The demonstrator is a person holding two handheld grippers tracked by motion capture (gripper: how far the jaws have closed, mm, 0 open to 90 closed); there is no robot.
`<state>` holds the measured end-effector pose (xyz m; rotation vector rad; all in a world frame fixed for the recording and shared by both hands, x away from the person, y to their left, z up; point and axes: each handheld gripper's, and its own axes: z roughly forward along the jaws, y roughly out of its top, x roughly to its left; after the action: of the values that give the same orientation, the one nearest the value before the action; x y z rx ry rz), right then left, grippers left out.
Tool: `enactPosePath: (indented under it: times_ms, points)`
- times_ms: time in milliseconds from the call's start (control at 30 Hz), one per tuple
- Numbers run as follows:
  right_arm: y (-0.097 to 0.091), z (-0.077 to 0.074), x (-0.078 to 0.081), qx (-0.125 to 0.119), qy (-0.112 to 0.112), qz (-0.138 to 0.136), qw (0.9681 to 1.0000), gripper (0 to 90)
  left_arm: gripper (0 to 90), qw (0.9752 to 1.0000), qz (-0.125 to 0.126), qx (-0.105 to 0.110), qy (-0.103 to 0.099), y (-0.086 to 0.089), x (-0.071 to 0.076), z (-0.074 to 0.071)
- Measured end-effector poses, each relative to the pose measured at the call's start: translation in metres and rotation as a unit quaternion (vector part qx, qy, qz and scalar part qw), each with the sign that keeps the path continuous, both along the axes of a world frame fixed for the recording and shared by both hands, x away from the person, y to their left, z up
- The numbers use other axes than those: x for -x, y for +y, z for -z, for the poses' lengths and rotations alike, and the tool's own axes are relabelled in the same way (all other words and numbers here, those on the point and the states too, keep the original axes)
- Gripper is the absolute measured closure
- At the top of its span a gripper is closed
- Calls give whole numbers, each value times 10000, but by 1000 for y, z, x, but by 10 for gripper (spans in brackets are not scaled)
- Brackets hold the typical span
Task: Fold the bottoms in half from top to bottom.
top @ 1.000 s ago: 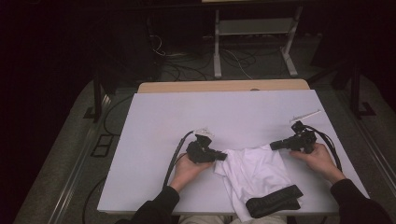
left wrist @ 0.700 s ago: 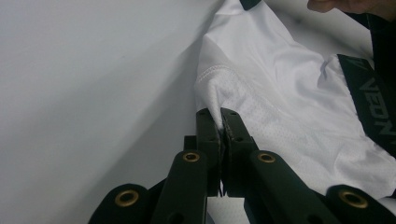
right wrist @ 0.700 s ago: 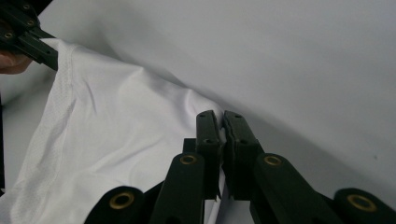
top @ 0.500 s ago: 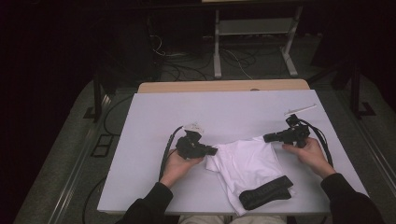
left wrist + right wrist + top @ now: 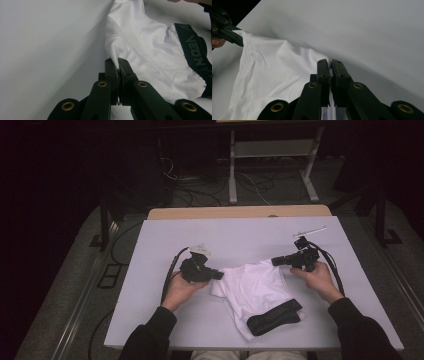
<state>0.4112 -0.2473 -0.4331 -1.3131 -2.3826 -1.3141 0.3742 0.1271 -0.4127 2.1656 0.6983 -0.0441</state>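
Observation:
A white garment (image 5: 260, 287) with a black lettered waistband (image 5: 274, 317) lies on the white table (image 5: 240, 240), near its front edge. My left gripper (image 5: 220, 274) is shut on the garment's left corner; in the left gripper view the white mesh fabric (image 5: 150, 55) is pinched between the closed jaws of that gripper (image 5: 118, 65), and the waistband (image 5: 195, 52) runs along the right. My right gripper (image 5: 275, 262) is shut on the garment's upper right edge; in the right gripper view the cloth (image 5: 274, 75) spreads left from its closed gripper (image 5: 330, 65). The other gripper (image 5: 235, 37) shows at the upper left there.
A thin white strip (image 5: 310, 230) lies at the table's far right. A wooden board (image 5: 240, 212) edges the far side. Cables (image 5: 170, 275) trail from both grippers. A metal stand (image 5: 270, 165) and floor cables sit beyond the table in the dark.
Both grippers have moved away from me across the table and slightly up, dragging the white garment with them. The waistband end has slid farther onto the table.

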Motion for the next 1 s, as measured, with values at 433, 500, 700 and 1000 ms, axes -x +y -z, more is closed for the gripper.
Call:
enactPosePath:
  times_ms: [433, 500, 700, 1000]
  points:
    - [20, -2, -12, -62, -129, 220, 9997, 837, 868, 9997, -72, -202, 95, 19, -38, -5]
    - [22, -2, -12, -60, -176, 270, 9995, 837, 868, 9995, -53, -314, 60, 18, -42, -6]
    - [27, -5, -19, -85, -248, 406, 9988, 837, 868, 9992, -141, -382, -49, 20, -60, -14]
    - [32, -8, -33, -16, -375, 716, 9967, 837, 867, 9981, -519, -297, -143, 22, -83, -13]
